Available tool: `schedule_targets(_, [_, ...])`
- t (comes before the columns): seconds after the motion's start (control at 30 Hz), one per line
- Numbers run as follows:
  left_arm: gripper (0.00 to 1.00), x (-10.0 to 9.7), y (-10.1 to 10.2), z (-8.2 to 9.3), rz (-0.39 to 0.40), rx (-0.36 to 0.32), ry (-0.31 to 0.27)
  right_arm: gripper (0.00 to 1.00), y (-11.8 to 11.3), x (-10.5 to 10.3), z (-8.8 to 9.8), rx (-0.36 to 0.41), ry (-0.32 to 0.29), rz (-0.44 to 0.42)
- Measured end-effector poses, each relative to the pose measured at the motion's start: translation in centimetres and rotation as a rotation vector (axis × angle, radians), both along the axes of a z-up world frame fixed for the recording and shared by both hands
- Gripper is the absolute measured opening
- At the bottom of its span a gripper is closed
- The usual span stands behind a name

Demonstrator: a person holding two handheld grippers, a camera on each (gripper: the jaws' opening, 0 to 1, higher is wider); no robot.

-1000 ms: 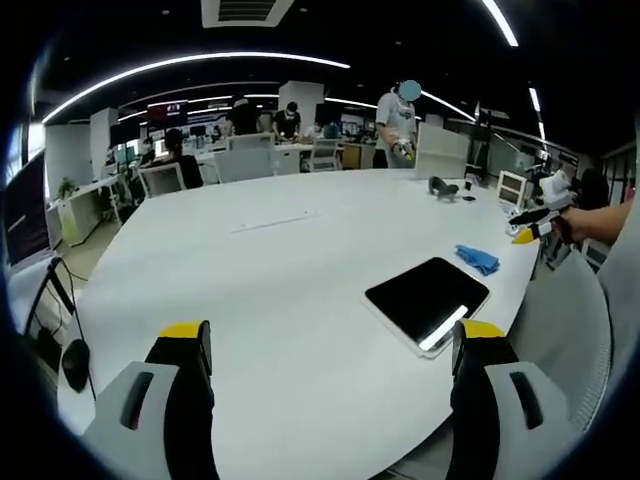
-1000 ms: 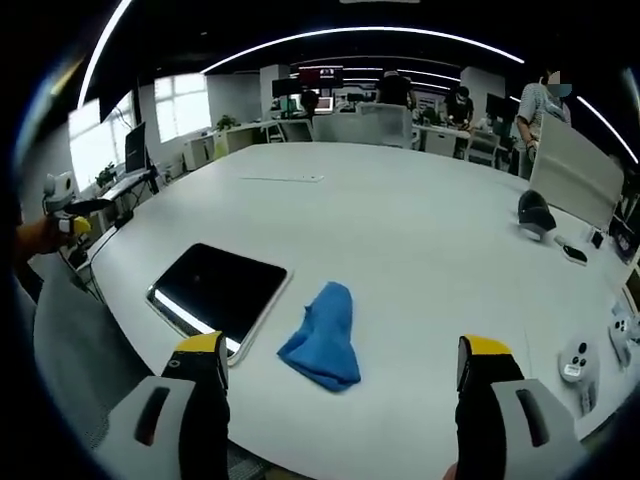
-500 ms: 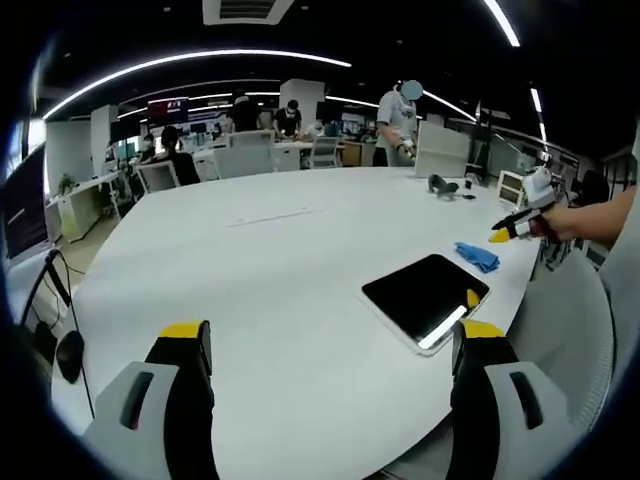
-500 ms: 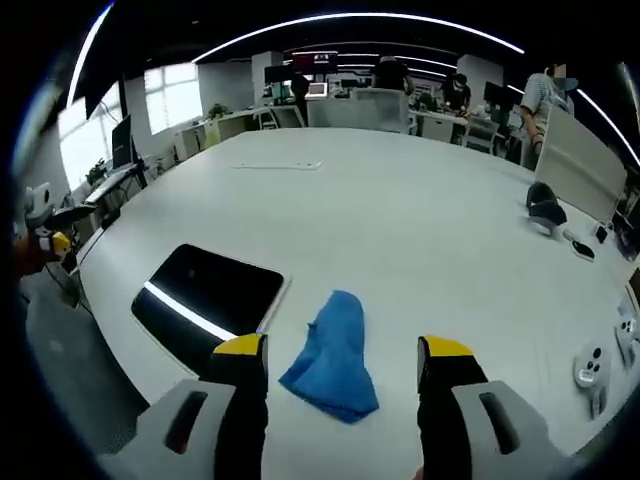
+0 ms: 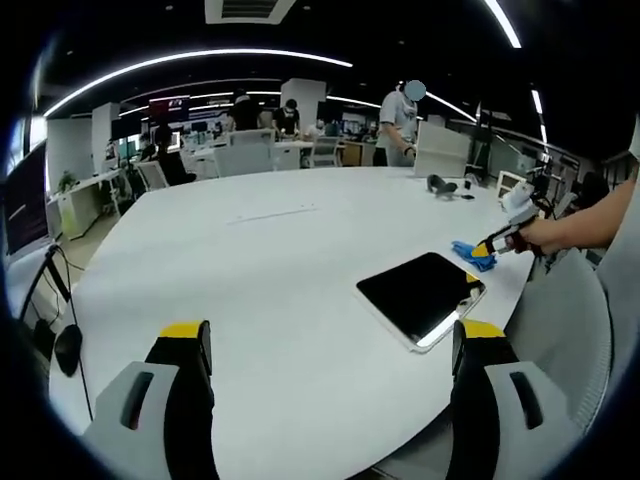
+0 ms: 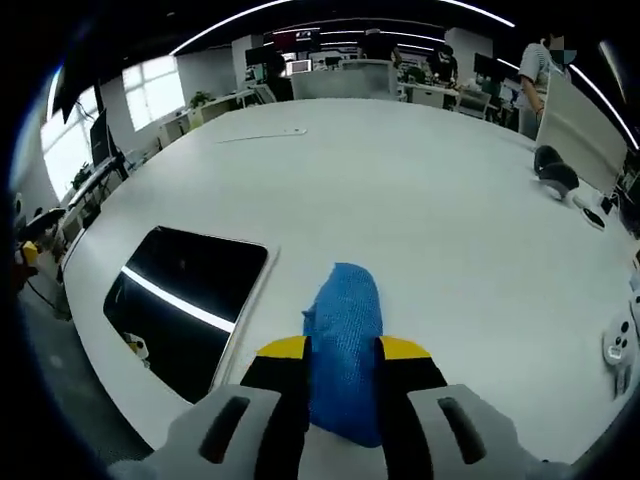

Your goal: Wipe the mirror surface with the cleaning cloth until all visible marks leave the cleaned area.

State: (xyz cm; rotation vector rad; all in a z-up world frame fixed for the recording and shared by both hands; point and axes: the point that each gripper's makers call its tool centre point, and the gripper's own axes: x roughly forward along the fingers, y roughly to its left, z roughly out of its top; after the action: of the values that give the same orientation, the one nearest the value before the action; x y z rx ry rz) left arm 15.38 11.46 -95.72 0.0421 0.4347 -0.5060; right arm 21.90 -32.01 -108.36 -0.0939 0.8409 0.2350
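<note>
A dark rectangular mirror [image 5: 420, 295] with a white rim lies flat near the edge of the white table [image 5: 270, 270]. Just beyond it sits the blue cleaning cloth [image 5: 468, 252], where a hand holds my right gripper [image 5: 492, 243] down on it. In the right gripper view the cleaning cloth [image 6: 345, 305] lies bunched between the two yellow-tipped jaws, and my right gripper [image 6: 345, 348] is shut on it; the mirror [image 6: 190, 295] lies to its left. My left gripper [image 5: 333, 340] stands open over bare table, short of the mirror, with nothing between its jaws.
A black rounded object [image 6: 555, 172] and a white controller [image 6: 618, 345] lie on the table's far right side. The table edge [image 6: 110, 390] runs close by the mirror. Desks, chairs and a standing person [image 5: 400, 125] are behind the table.
My right gripper has come down onto the blue cloth, and its jaws have narrowed from wide open to closed around it. The left gripper stays open, hardly moved.
</note>
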Motion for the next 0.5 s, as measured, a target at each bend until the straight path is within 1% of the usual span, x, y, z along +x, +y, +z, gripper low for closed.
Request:
schedule_targets(0.1, [0.99,-0.10,-0.09,-0.22,-0.003,0.000,0.004,0.20,-0.40,-0.23,-0.96,-0.037,0.036,-0.003])
schedule_targets(0.2, [0.99,-0.16,-0.24,-0.35,-0.007,0.000,0.005,0.20,-0.30,-0.22,-0.72,-0.032,0.033,-0.006])
schedule_targets(0.23, [0.99,-0.21,-0.33,-0.42,-0.008,-0.001,0.006,0.18,-0.31,-0.07,-0.74,-0.039,0.032,-0.006])
schedule_targets(0.27, [0.99,-0.23,-0.40,-0.50,-0.010,0.000,0.007,0.12,-0.31,0.02,-0.74,-0.043,0.030,-0.001])
schedule_targets(0.3, [0.99,-0.26,-0.47,-0.67,-0.013,0.002,0.008,0.07,-0.21,0.16,-0.72,-0.066,0.012,0.016])
schedule_targets(0.5, [0.99,-0.25,-0.61,-0.67,-0.017,0.006,0.007,0.05,-0.39,0.19,-0.83,-0.046,0.033,-0.013])
